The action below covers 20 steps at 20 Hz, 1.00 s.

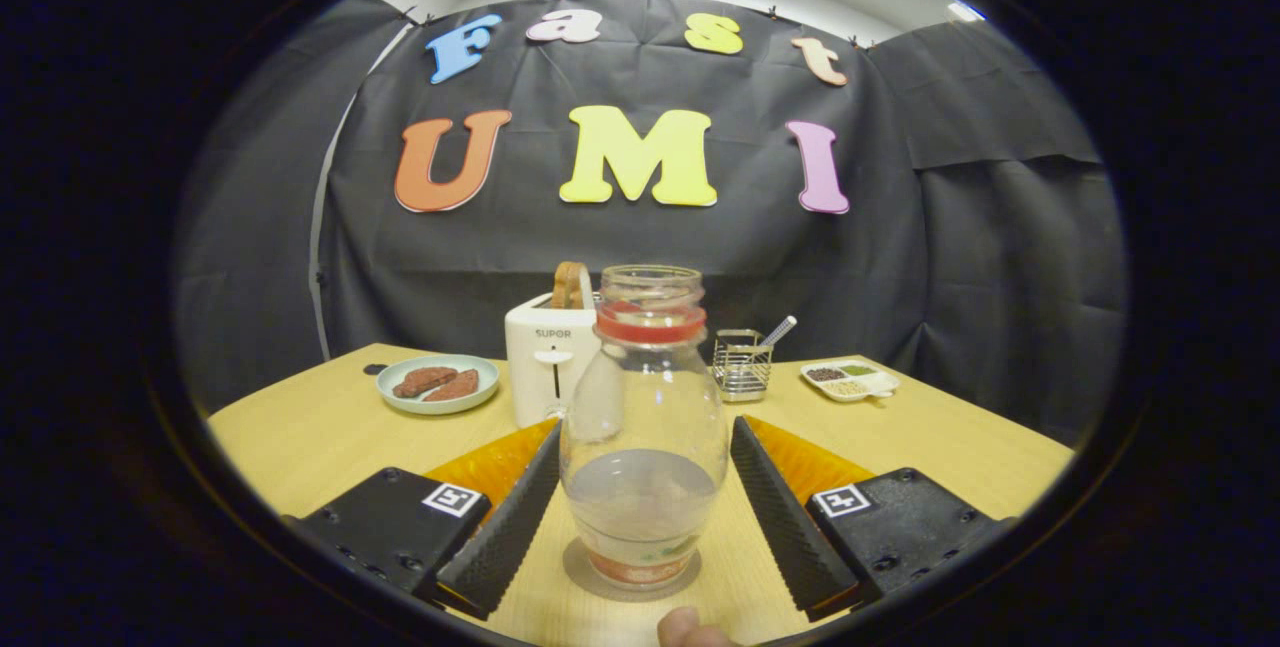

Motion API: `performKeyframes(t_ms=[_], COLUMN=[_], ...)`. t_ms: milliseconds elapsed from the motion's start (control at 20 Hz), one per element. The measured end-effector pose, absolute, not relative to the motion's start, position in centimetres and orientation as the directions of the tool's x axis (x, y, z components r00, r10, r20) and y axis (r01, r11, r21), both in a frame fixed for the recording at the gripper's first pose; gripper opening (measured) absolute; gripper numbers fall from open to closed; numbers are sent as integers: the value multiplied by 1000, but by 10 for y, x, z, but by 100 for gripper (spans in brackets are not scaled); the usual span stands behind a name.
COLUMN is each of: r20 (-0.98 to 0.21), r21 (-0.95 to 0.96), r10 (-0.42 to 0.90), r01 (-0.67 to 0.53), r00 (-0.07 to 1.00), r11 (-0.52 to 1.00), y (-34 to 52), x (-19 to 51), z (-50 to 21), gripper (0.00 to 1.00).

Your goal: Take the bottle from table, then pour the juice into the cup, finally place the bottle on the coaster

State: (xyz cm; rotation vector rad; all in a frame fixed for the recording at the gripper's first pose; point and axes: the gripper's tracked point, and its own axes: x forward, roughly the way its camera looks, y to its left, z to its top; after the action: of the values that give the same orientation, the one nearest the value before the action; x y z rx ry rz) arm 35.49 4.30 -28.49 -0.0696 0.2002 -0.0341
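While its two fingers stand spread apart at the bottom of the frame, the gripper (645,502) brackets a clear bottle (644,427) standing upright in the lower centre; a narrow gap shows on each side of the glass, so the tongs are released rather than clenched on it. The bottle, ringed by a red band at its open neck, holds a low layer of pale liquid and stands on a round grey coaster (630,582), between the fingers. A fingertip (688,630) of the person holding the tool shows at the very bottom edge, just below the coaster. The wooden table (300,437) spreads across the lower half of the frame. Behind the bottle, at centre, stands a white toaster (545,367) with a slice of bread (571,284) rising from its slot. Left of the toaster, a pale green plate (438,384) carries two dark brown pieces of food. Right of the bottle, in the middle distance, a small wire basket (742,365) holds a utensil with a pale handle leaning to the right. Farther right, a white divided tray (851,380) holds dark, green and pale contents. Black cloth closes off the upper half of the frame.
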Motion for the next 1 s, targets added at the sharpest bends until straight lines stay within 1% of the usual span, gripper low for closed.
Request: performKeyframes(t_ms=[350, 450, 700, 900, 1000], r20=[-191, -194, -140, -133, -85], r21=[-88, -87, -118, -175, -204], r10=[-33, -15, -20, -19, -27], r01=[17, -2, 3, -4, 9], r00=[981, 981, 990, 991, 996], r11=[996, 996, 993, 985, 979], y=[39, 43, 46, 51, 49], x=[343, 338, 320, 297, 280], z=[-267, -260, -225, -196, -170], gripper=[100, 100, 100, 100, 100])
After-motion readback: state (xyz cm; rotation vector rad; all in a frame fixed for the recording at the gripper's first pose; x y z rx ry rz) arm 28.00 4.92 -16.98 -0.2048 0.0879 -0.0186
